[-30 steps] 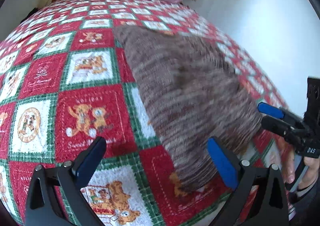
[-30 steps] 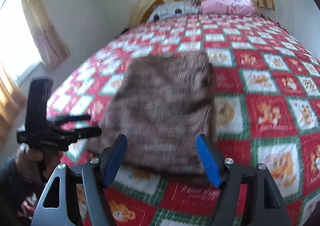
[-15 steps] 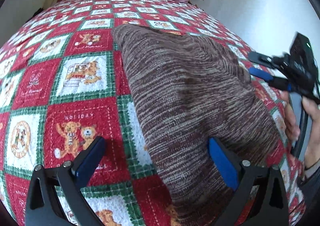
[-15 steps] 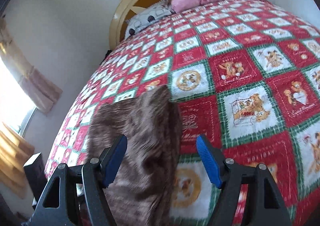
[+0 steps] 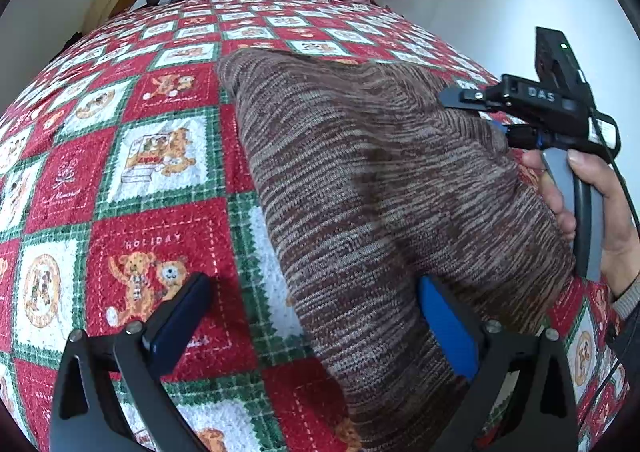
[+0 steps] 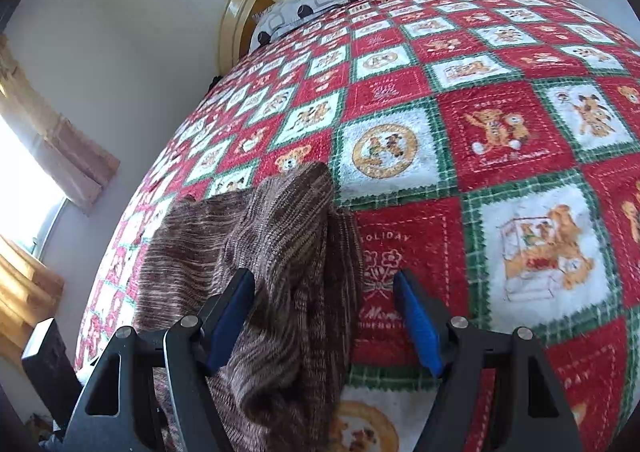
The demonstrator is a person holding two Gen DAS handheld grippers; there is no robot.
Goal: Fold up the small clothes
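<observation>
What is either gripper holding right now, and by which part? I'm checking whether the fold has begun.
Nothing is held. The left gripper and the right gripper both stand open over the brown knit garment lying on the quilt.

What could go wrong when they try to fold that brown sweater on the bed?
1. The brown sweater lies near the edge of the bed, so a pull might drag it off.
2. Its far end already looks bunched and doubled over, so a fold may come out crooked.
3. The right gripper and left gripper are both open over knit and blanket together; a pinch might catch the blanket too.
</observation>
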